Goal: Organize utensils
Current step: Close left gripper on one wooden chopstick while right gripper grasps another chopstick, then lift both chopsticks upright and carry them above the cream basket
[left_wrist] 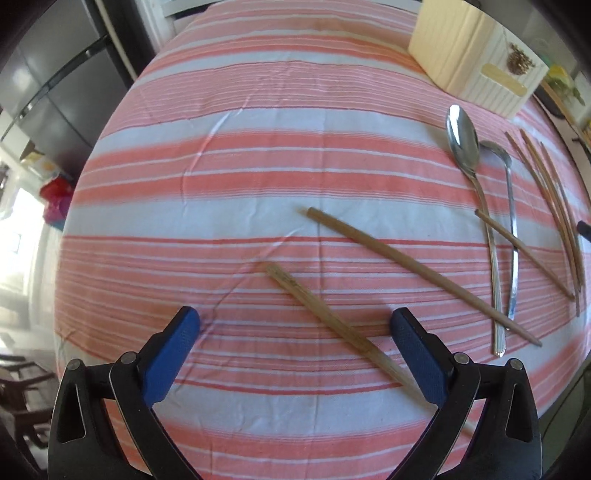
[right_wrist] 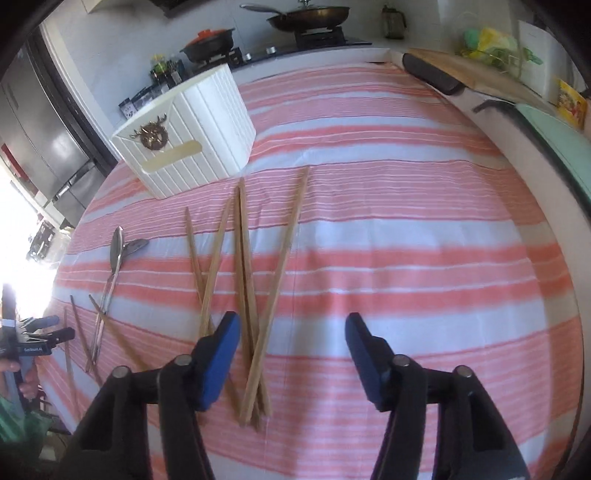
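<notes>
On the pink-and-white striped cloth a bamboo chopstick lies diagonally between the fingers of my open left gripper, its thin end passing by the right finger. A second chopstick and a third lie further right, crossing two metal spoons. In the right wrist view my right gripper stands part-way open over a loose pile of several chopsticks. Their near ends lie between the jaws next to the left finger, and the pads are not pressing on them. The white ribbed utensil box stands behind.
The left gripper and a hand show at the left edge near the spoons. A counter with pans and a wooden board border the far side. A fridge and a chair lie beyond the table's left edge.
</notes>
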Tool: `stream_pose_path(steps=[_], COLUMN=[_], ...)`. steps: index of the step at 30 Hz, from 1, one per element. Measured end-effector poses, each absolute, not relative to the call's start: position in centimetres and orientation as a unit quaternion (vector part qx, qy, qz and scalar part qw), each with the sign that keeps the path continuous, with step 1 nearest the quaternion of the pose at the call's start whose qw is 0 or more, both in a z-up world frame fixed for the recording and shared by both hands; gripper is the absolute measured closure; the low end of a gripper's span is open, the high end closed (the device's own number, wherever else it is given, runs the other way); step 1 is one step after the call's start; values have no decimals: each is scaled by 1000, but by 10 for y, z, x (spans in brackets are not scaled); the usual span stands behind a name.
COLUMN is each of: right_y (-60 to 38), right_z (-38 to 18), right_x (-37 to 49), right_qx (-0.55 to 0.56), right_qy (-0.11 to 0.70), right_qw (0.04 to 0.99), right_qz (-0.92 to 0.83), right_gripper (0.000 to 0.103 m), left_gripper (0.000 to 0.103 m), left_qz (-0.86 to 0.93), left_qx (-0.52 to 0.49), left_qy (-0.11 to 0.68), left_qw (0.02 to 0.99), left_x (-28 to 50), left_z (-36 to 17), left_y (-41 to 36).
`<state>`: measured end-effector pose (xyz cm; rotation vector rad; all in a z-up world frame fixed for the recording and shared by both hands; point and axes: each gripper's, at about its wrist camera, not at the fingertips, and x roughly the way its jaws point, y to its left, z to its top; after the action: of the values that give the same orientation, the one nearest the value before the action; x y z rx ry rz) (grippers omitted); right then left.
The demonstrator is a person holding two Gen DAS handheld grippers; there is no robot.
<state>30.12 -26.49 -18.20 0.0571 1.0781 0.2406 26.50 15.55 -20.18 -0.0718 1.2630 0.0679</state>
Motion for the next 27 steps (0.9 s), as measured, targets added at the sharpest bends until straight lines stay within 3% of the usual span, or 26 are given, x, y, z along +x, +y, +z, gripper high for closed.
stream_pose_path(steps=[1, 4, 7, 9, 10, 11, 12, 14, 22, 23, 25, 26, 27], right_y=[-255, -245, -248, -250, -253, -257, -259, -267, -262, -260, -256, -255, -253], right_z=[-189, -193, -193, -194, -192, -192, -192, -192, -191, -191, -190, -190, -190], right_x=[308, 317, 315, 311, 309, 308, 305, 306, 326, 332, 345, 351, 357], right_qx=[-1, -38, -48, -59, -59, -58, -58, -64, -78, -76, -71, -68, -66], right_qy=[521, 527, 531, 533, 535, 539, 541, 545, 556, 558, 562, 566, 567], right_qw=[845, 842, 840, 838, 836, 834, 833, 830, 821, 820, 818, 815, 814], right_qz=[119, 105, 101, 103, 104, 106, 104, 98, 103, 101, 103, 107, 110], right_gripper=[63, 75, 86, 91, 92, 93, 94, 94, 90, 90, 84, 81, 76], left_gripper=[0, 2, 13, 47, 56, 81, 90, 97, 97, 92, 68, 51, 44], left_qz=[39, 50, 79, 94, 89, 76, 61, 35, -45, -50, -53, -51, -48], left_qx=[-48, -89, -100, -90, -90, -95, -101, -91, -52, -57, -61, -56, -48], left_qy=[588, 571, 555, 541, 535, 532, 531, 531, 522, 526, 527, 524, 521], left_qw=[806, 815, 822, 831, 835, 838, 839, 842, 850, 847, 846, 849, 851], left_x=[261, 245, 239, 239, 241, 243, 247, 260, 314, 313, 310, 307, 303], left_z=[-202, -199, -197, -194, -193, -192, -191, -192, -194, -193, -189, -187, -185], left_y=[160, 164, 158, 153, 152, 151, 150, 144, 151, 153, 155, 156, 156])
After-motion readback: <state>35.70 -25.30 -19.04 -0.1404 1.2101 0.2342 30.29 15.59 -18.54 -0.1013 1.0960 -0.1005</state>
